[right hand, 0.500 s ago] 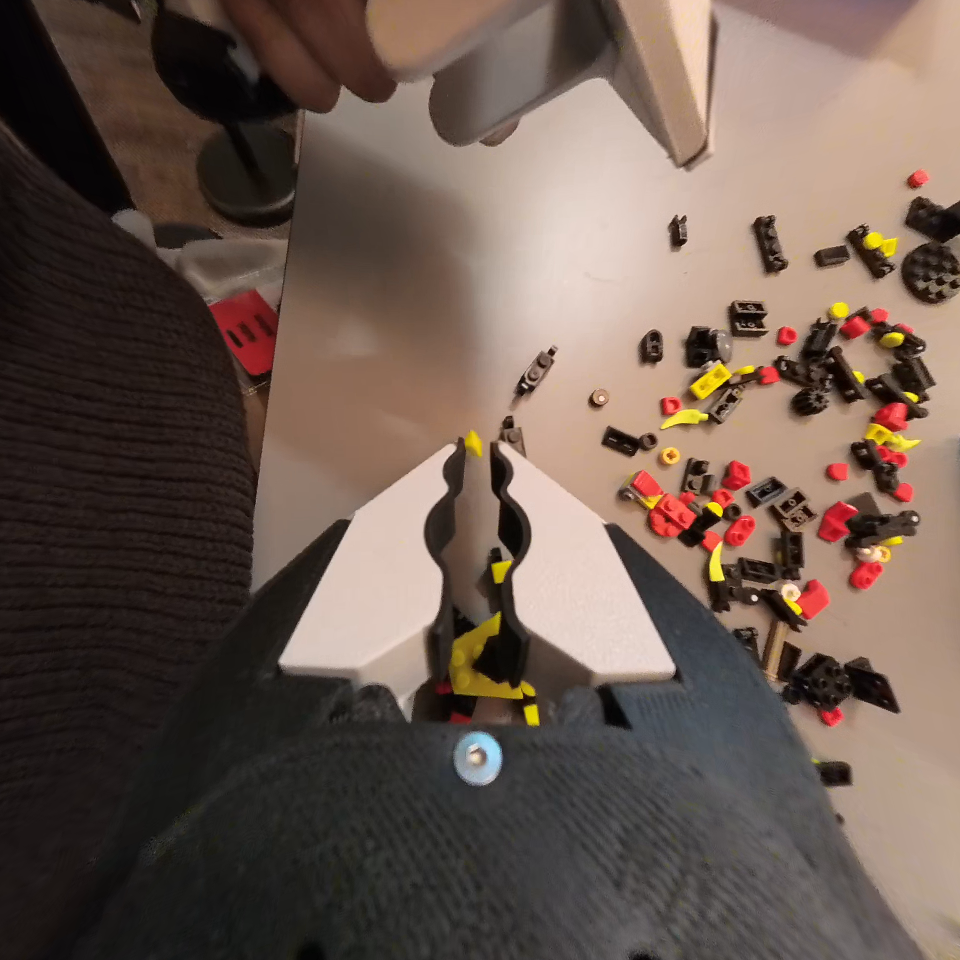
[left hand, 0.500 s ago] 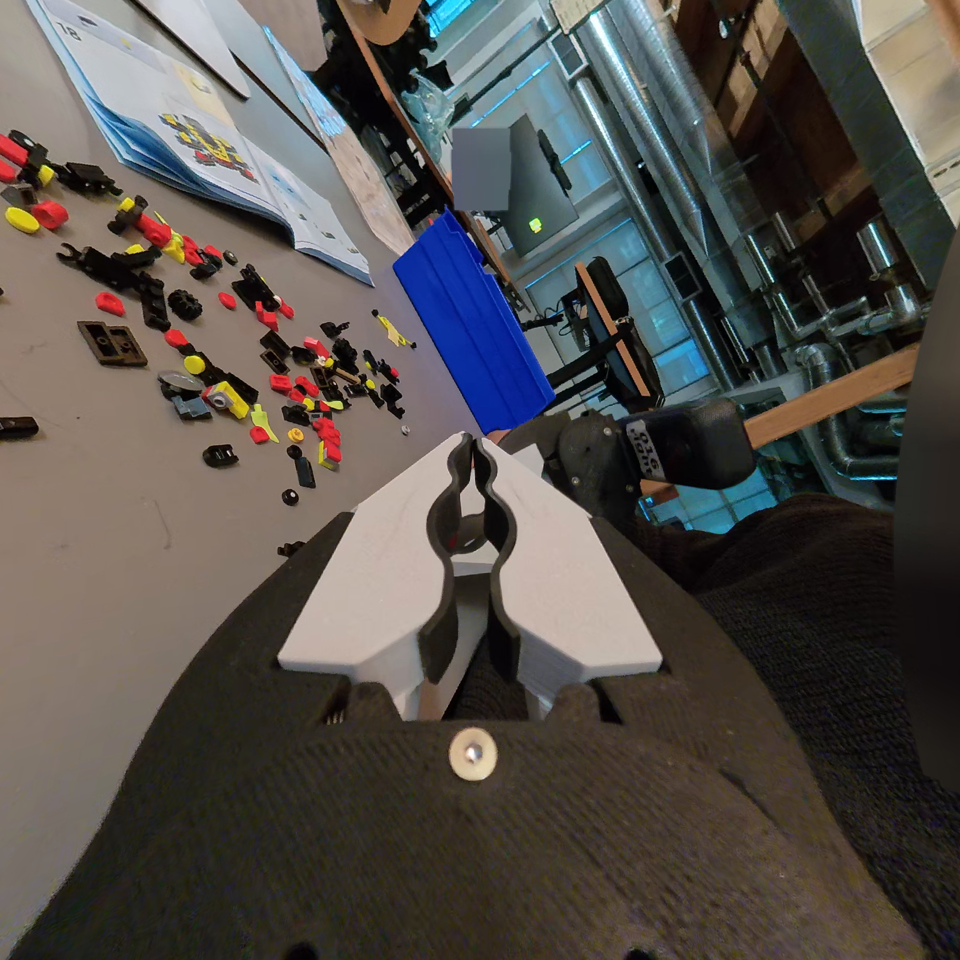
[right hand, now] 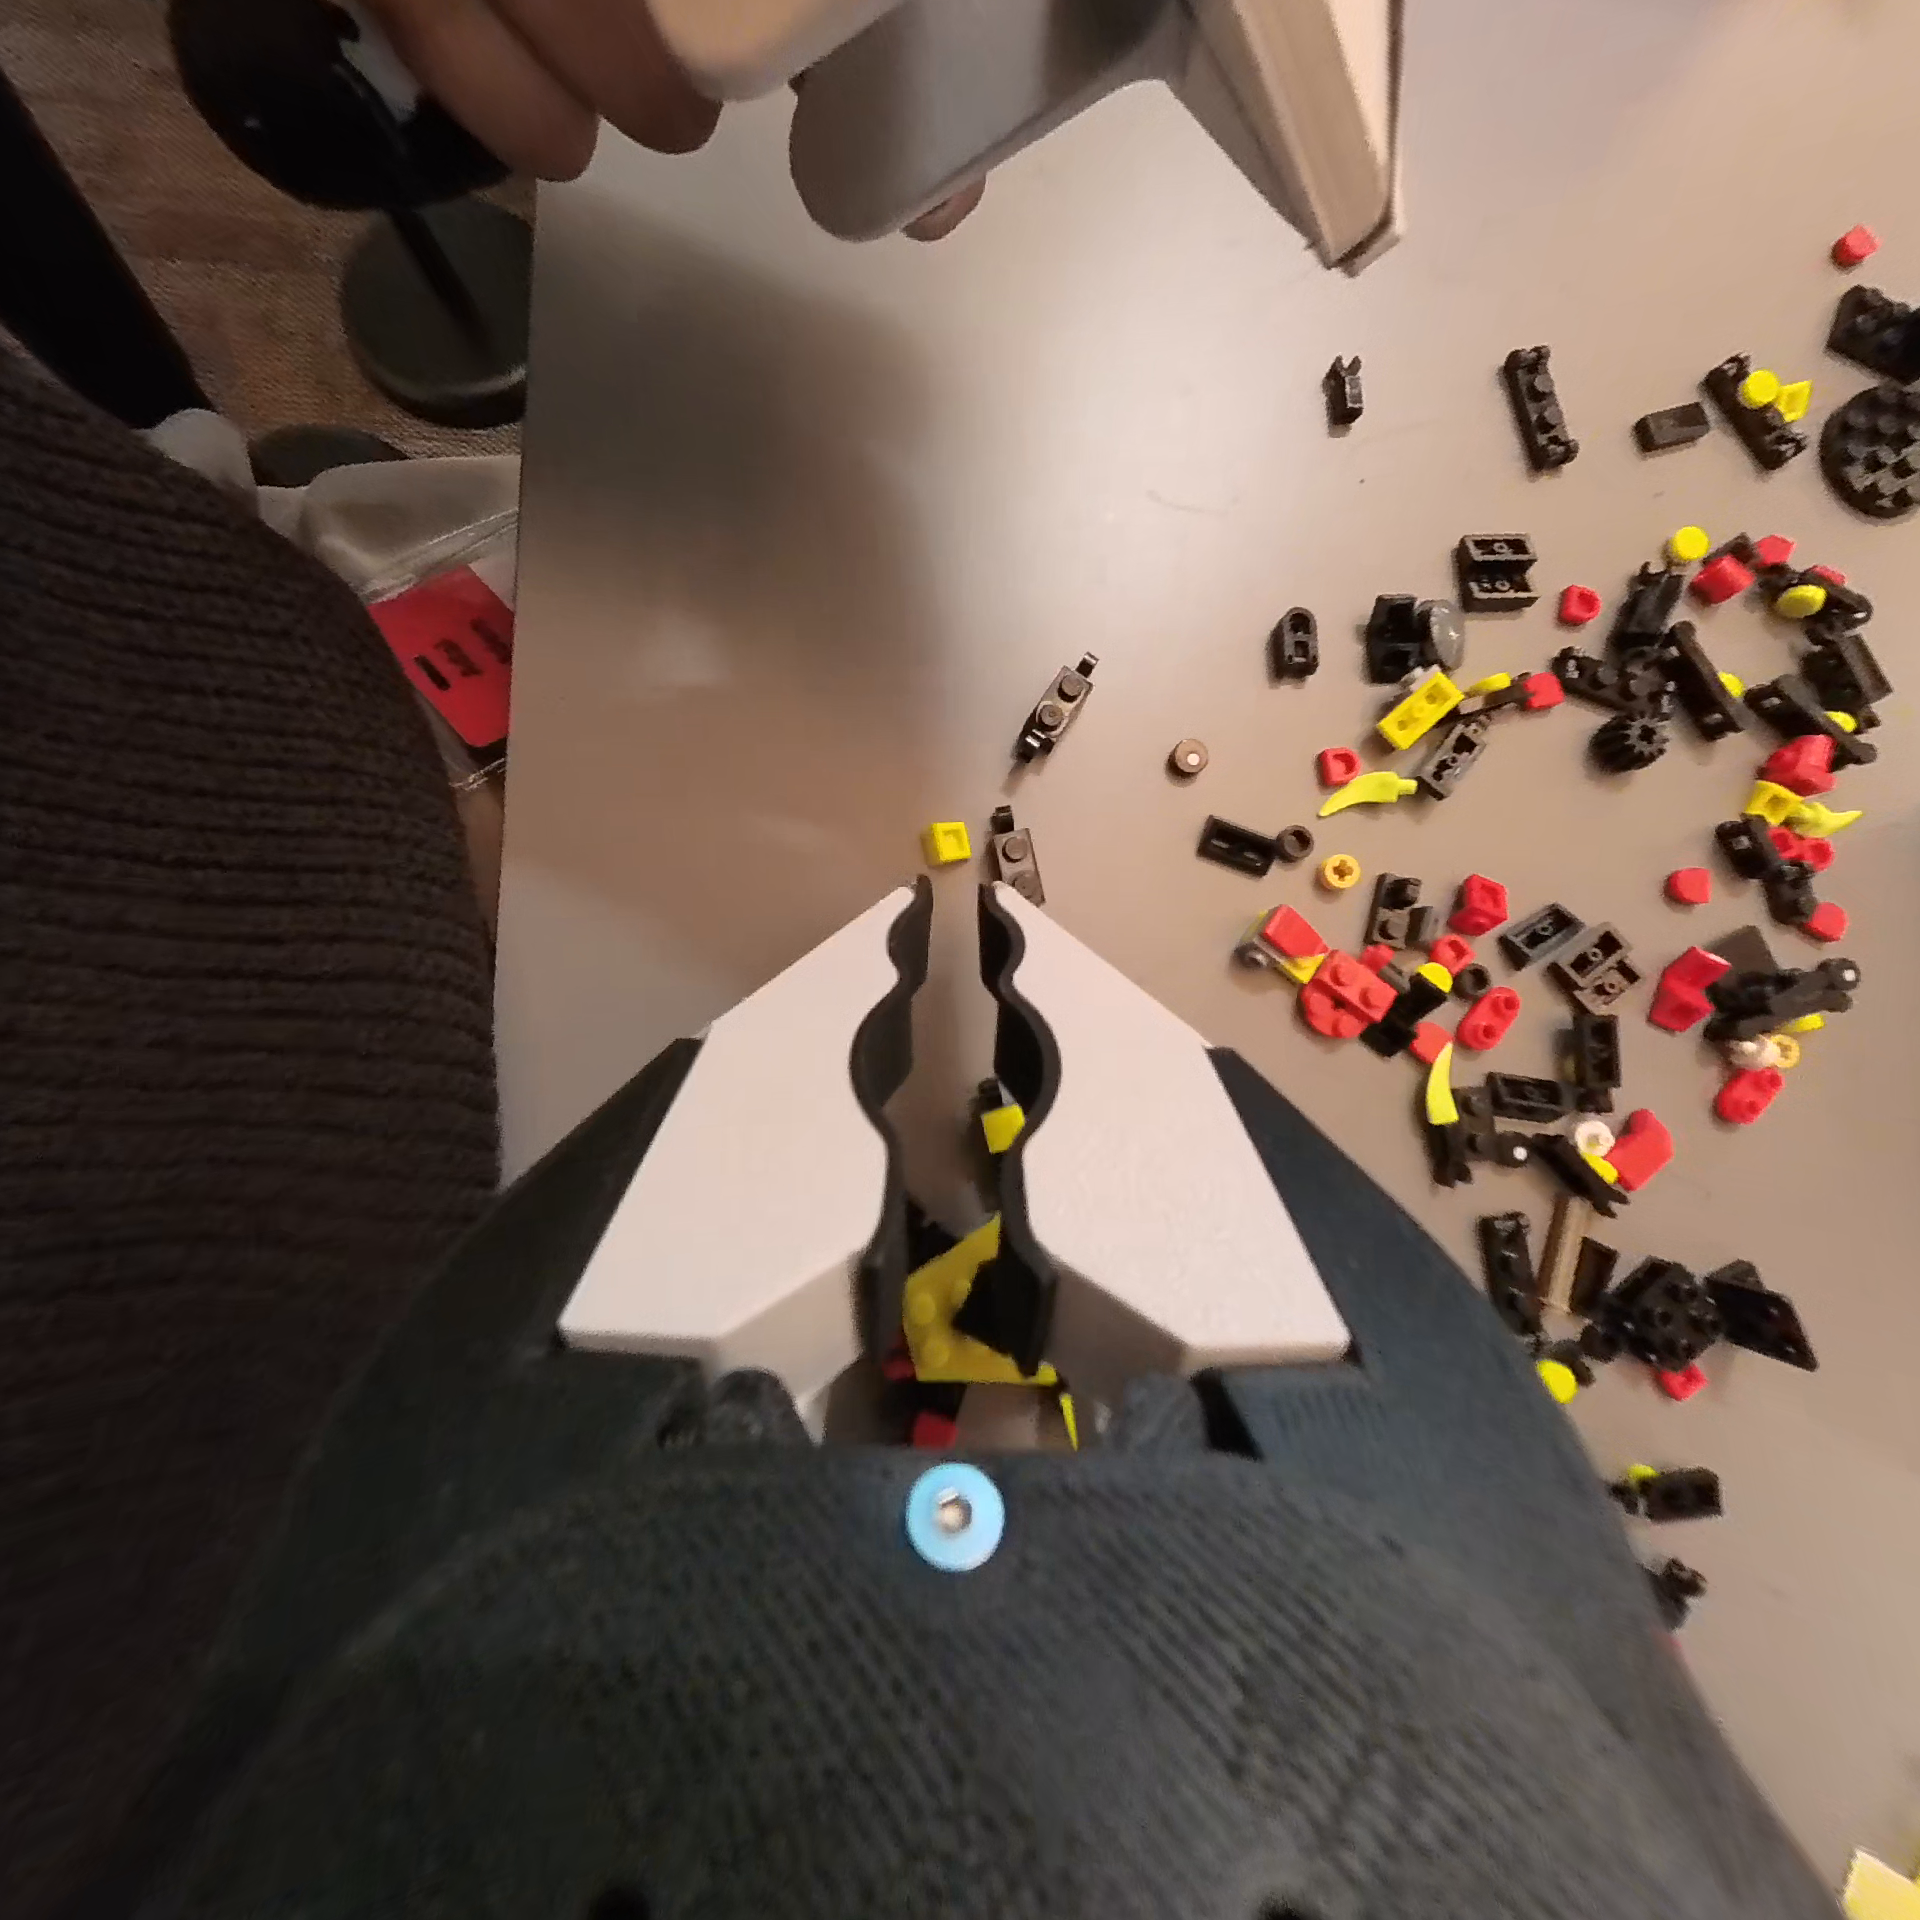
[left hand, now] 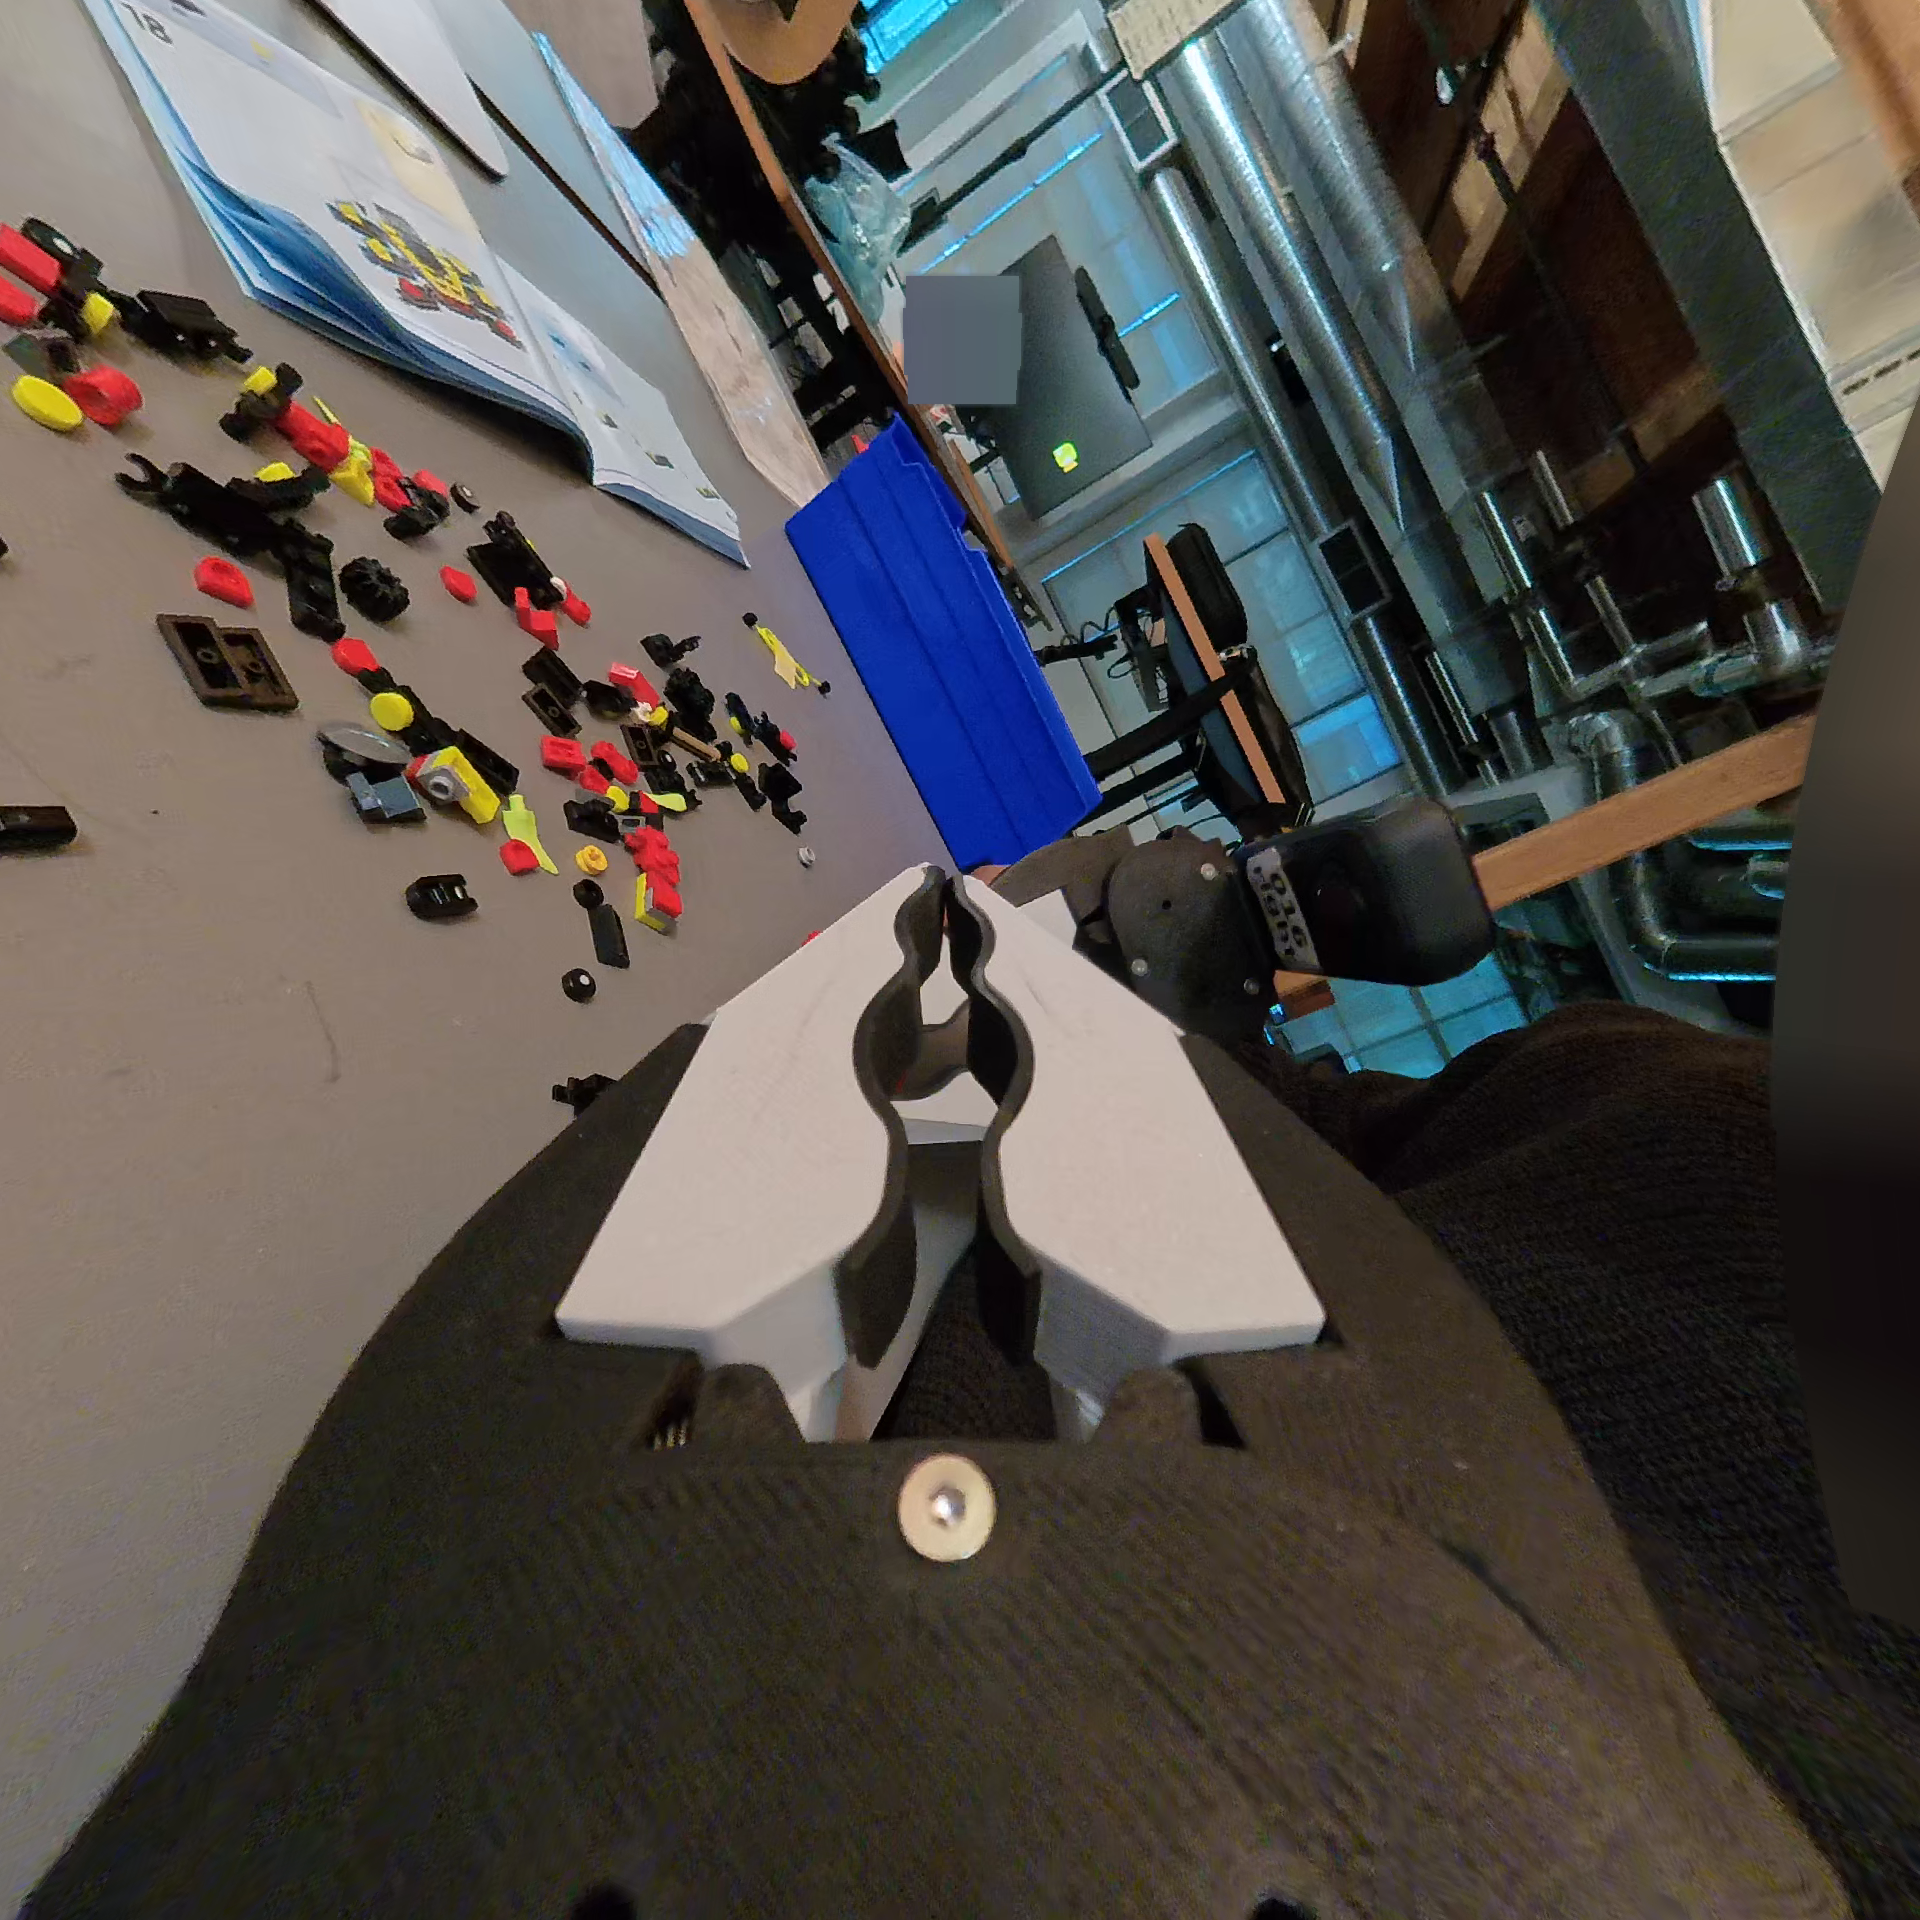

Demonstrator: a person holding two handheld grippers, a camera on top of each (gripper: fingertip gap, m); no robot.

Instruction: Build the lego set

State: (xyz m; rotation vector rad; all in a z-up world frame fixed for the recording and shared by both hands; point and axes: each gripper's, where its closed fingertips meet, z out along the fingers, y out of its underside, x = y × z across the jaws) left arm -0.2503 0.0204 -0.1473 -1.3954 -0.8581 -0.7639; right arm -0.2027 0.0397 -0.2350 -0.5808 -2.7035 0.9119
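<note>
The left gripper (left hand: 948,891) is held tilted above the grey table (left hand: 187,1143), its jaws closed with the tips meeting and nothing visible between them. Loose lego pieces (left hand: 582,748) in red, yellow and black lie scattered at about 10 o'clock from its tips. An open instruction booklet (left hand: 416,260) lies beyond them, near 11 o'clock. A blue bin (left hand: 935,665) stands at 12 o'clock from the tips, at the table's far edge. The right gripper's black body shows just beside the tips at 3 o'clock.

The right gripper (right hand: 956,896) points down at the table (right hand: 831,468) with its jaws slightly parted — a narrow gap runs between the tips, and they grip nothing there. Seen through the gap nearer the gripper's base is a yellow, black and red lego assembly (right hand: 956,1320); whether it rests on the table below or touches the fingers cannot be told. A small yellow tile (right hand: 945,842) and a small black plate (right hand: 1016,857) lie side by side just beyond the tips at 12 o'clock. The main spread of loose pieces (right hand: 1621,883) lies at 2 to 3 o'clock. At 12 o'clock, high in the view, the person's hand (right hand: 561,94) holds the left gripper — its pale finger (right hand: 1320,135) hangs above the table. A dark knitted sleeve (right hand: 208,883) fills the 9 o'clock side.
</note>
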